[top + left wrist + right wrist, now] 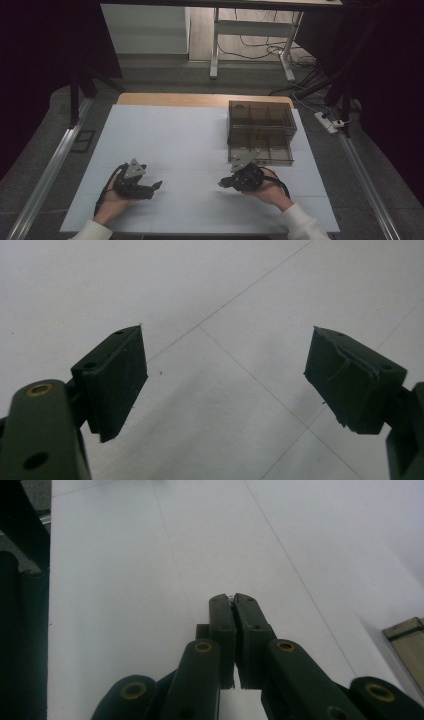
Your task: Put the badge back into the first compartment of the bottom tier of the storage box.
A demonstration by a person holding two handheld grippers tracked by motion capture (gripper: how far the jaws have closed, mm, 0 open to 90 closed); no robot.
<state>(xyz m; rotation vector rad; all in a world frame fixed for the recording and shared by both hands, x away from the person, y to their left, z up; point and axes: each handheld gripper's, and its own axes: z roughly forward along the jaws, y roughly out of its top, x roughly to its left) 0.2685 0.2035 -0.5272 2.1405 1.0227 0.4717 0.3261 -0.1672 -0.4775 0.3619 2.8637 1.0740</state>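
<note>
From the high view, the bench is covered with a pale sheet, and a strip of bare wood shows along its far edge at 12 o'clock. A smoke-tinted clear organiser box with small compartments sits toward 2 o'clock from the bench's middle. The right claw lies low at about 5 o'clock, held in the person's right hand; its grey plate is just beside the box's near edge, and its tips point toward 9 o'clock, away from the box. The left claw rests at about 7 o'clock in the left hand, tips pointing toward 3 o'clock, so the two claws face each other across a bare stretch of sheet, well apart.

In the left gripper view, the left claw stands wide apart, its two black pads at 9 and 3 o'clock with only the seamed white sheet between them.

In the right gripper view, the right claw is pressed together, pad against pad, with nothing between. A corner of the organiser box shows at 4 o'clock, off to the side of the tips and apart from them.
</note>
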